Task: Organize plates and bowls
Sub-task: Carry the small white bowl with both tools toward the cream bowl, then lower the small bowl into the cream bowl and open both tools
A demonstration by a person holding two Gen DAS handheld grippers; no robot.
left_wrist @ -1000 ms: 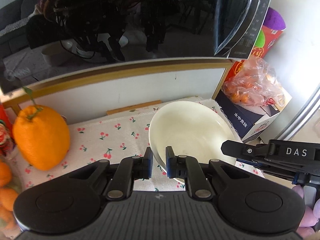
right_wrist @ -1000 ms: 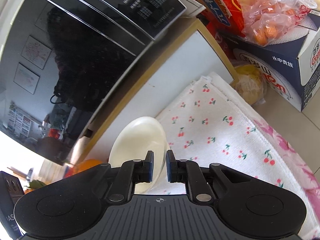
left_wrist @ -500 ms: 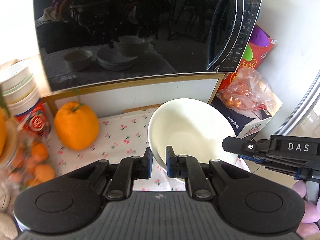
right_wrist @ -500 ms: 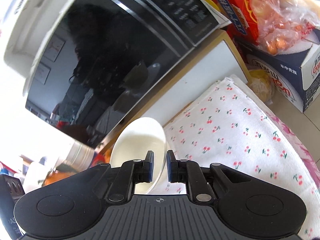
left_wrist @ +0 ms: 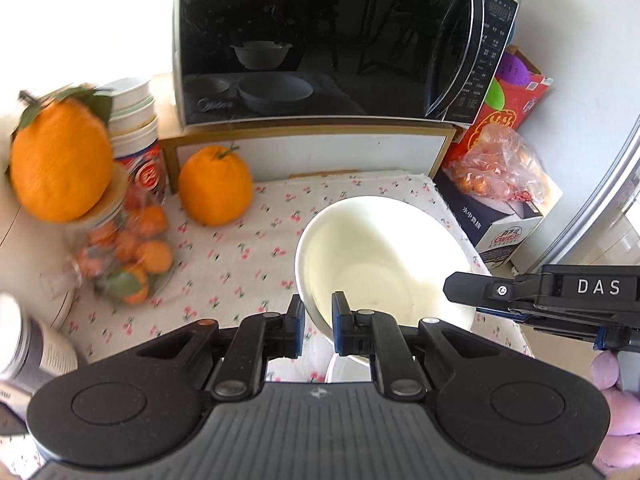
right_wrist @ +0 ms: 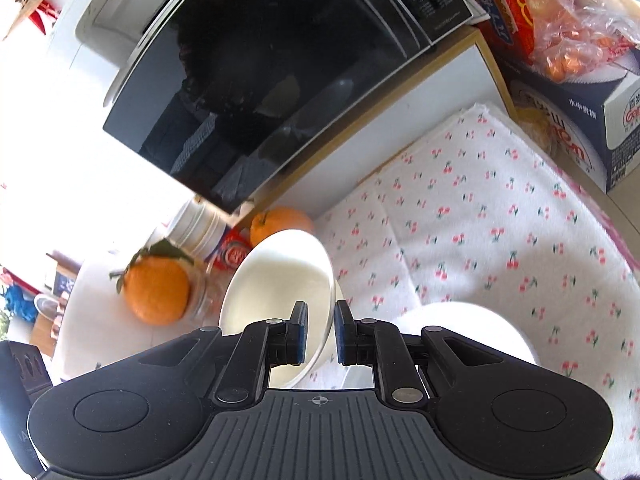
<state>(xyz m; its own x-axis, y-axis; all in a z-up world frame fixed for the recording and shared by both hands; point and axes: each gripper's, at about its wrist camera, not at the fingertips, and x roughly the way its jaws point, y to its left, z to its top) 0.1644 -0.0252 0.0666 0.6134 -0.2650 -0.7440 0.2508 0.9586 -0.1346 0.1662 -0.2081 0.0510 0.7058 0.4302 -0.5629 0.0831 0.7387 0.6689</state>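
Left wrist view: a black glass-fronted microwave oven [left_wrist: 320, 40] stands at the back on a white board with a wooden edge [left_wrist: 308, 148]. In front of it lies a white cloth printed with small red cherries [left_wrist: 248, 256]. Right of the cloth sits a dark blue and white carton [left_wrist: 500, 220] with a clear plastic bag of small oranges [left_wrist: 492, 164] on top. A large orange with a stem [left_wrist: 215, 185] rests on the cloth's far left.

The smooth white ceramic bowl [left_wrist: 380, 256] hangs tilted above the cloth, held from both sides. The left gripper [left_wrist: 318, 326] has its fingers pinched on the bowl's near rim, one pad inside and one outside. In the right wrist view, the right gripper [right_wrist: 321, 332] likewise clamps the rim of the same bowl [right_wrist: 276, 280], fingers narrowly parted by the wall.
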